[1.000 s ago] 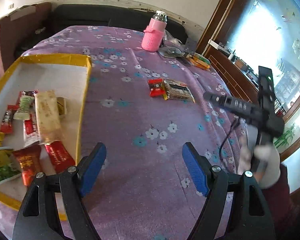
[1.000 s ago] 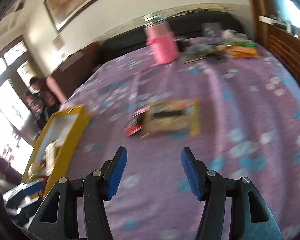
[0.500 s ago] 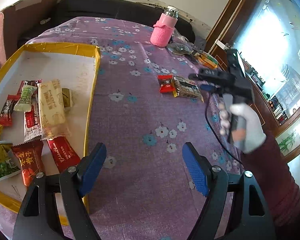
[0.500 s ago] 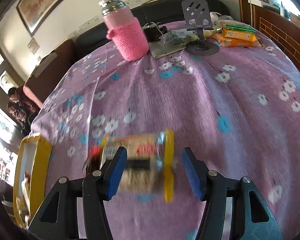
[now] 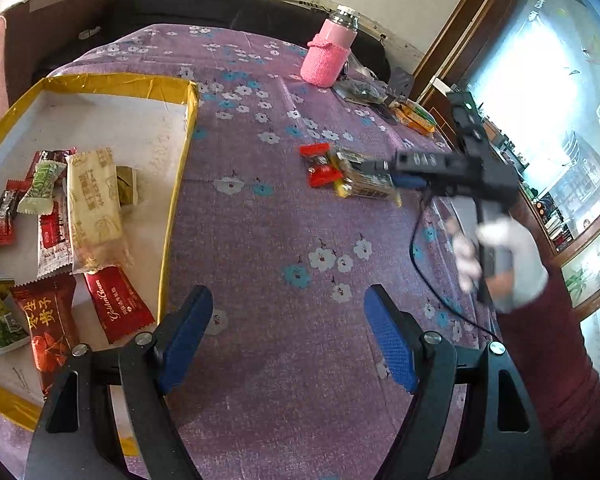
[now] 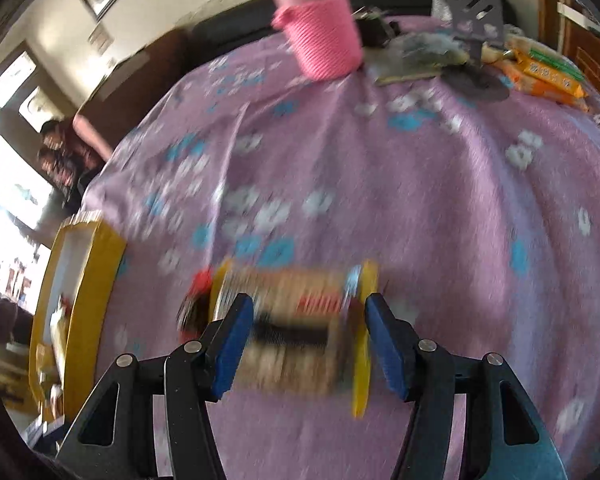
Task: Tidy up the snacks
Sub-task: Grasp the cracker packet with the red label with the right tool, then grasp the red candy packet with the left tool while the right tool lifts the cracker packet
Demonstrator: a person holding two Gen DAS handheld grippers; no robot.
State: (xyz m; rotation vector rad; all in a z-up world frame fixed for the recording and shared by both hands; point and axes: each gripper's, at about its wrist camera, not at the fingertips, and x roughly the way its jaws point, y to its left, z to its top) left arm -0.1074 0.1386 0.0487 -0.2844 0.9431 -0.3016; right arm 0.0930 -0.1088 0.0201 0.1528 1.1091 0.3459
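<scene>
Purple floral tablecloth (image 5: 284, 208) covers the whole table, dark sofa behind it. Right gripper (image 6: 308, 340) has its jaws spread wide, blue pads either side of a tan snack pack with yellow ends (image 6: 296, 320) lying on the cloth; pack is motion-blurred, so contact with the pads cannot be told, not clamped. Small red snack (image 6: 198, 284) sits touching the pack's left end. From the left wrist view the same tan pack (image 5: 364, 178) and red wrappers (image 5: 320, 164) lie mid-table, with the right gripper's black body reaching in over the pack from the right, held by a white-gloved right hand (image 5: 500, 260) on a dark red sleeve. Left gripper (image 5: 290, 336) hangs over bare cloth near the table's front edge, jaws wide apart, nothing between them. Just left of it, gold-rimmed white tray (image 5: 180, 184) holds sorted snacks: a long beige bar (image 5: 94, 208), red packets (image 5: 118, 308), green ones at the far left edge. Pink knit-sleeved bottle (image 5: 328, 56) stands upright at the far side, well apart from the pack; orange packets (image 5: 416, 116) and dark clutter lie to its right. Bright window on the right.
</scene>
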